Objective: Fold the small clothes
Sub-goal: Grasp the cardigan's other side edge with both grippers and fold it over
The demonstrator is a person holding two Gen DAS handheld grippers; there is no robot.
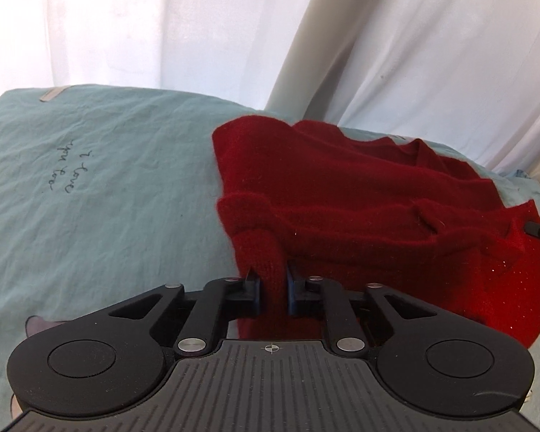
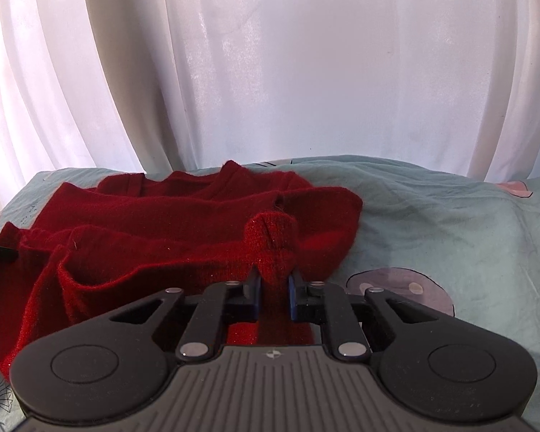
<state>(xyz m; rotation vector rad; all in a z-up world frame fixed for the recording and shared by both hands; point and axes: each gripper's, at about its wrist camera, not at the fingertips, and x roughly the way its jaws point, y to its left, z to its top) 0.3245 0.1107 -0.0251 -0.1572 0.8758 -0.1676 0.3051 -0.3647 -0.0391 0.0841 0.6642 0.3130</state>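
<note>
Both tools are clamped on the red knit sweater (image 1: 342, 194), left tool (image 1: 271, 284) and right tool (image 2: 274, 284) each pinching a bunched edge at 6 o'clock over the teal bedsheet (image 1: 108, 180), and uneven lifting could drag the knit crooked.

"I love you too" on teal sheet (image 1: 90, 216)

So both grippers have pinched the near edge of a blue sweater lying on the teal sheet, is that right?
Not quite: the sweater is red, not blue, as both wrist views show. The rest holds: the left gripper and right gripper are each shut on its near edge, and it lies on the teal sheet.
</note>
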